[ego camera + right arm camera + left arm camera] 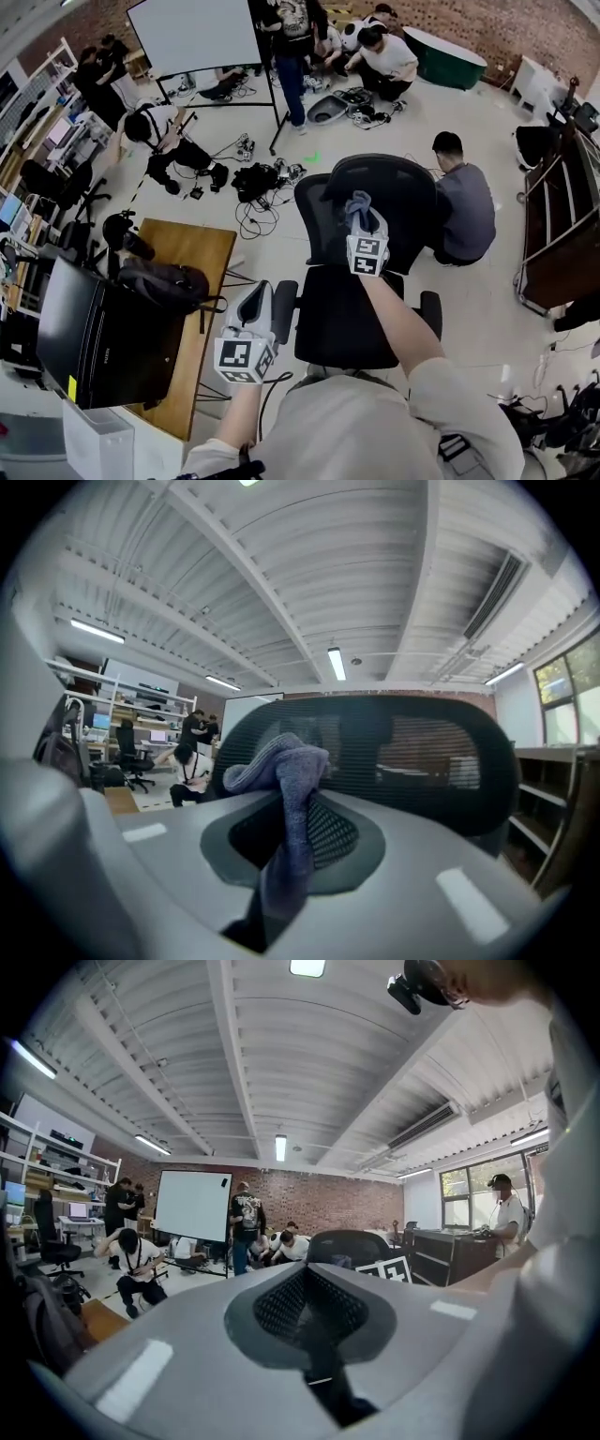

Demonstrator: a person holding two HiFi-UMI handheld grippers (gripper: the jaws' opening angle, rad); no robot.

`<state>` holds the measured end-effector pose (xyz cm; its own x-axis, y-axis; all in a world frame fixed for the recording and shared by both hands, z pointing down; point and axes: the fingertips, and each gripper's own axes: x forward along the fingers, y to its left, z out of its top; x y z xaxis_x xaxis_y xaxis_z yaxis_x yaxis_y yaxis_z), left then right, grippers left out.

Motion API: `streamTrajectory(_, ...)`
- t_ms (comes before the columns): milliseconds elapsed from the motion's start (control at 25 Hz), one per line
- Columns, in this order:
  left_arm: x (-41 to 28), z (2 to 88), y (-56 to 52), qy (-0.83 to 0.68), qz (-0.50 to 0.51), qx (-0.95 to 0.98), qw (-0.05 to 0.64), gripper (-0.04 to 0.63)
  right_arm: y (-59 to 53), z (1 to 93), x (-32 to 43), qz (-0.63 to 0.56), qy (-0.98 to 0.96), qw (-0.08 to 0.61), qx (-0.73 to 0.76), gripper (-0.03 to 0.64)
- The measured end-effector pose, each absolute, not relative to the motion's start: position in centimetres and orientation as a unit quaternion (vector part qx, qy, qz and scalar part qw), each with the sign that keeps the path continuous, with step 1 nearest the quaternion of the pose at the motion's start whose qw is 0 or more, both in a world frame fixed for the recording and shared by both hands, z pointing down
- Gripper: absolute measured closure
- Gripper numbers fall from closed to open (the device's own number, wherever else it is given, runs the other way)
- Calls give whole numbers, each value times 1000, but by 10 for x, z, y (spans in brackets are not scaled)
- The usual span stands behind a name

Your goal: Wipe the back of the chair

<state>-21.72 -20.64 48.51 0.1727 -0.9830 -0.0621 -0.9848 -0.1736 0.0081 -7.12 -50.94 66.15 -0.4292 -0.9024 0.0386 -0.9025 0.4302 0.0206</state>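
Gripping a bunched grey-blue cloth (284, 785), the right gripper (361, 221) has its jaws clenched on it, and the loose end pokes out ahead of them, right up at the black mesh chair back (405, 190). The left gripper (256, 298) hangs beside the seat (339, 323), jaws pressed together on nothing. Left of those jaws, a black bag (161, 283) lies on the wooden tabletop (195, 246).

Two grey two-jaw grippers with marker cubes: left gripper (259, 292) lower left of centre, right gripper (359, 211) at centre. One blue-grey cloth (357, 201). One black mesh office chair (408, 202) at centre. One white board (192, 36) at upper left. One wooden table (192, 253) and one black backpack (159, 281) at left.
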Motion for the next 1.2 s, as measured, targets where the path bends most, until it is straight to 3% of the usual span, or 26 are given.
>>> streamTrajectory(280, -182, 506, -239, 583, 31, -812, 14, 578, -512, 697, 92, 11, -773, 36, 633, 568)
streamTrajectory(520, -153, 507, -248, 535, 34, -844, 22, 578, -489, 704, 117, 4, -760, 44, 648, 568)
streamTrajectory(720, -158, 502, -245, 543, 33, -839, 27, 578, -456, 688, 55, -11, -798, 40, 601, 568)
streamTrajectory(880, -179, 485, -263, 571, 34, -820, 21, 579, -459, 684, -73, 1, -862, 43, 504, 568)
streamTrajectory(1080, -222, 494, -257, 621, 33, -783, 6, 578, -512, 756, -205, 22, -888, 109, 446, 568)
streamTrajectory(1200, -240, 515, -247, 648, 20, -762, -6, 578, -556, 787, -243, 30, -890, 126, 438, 568)
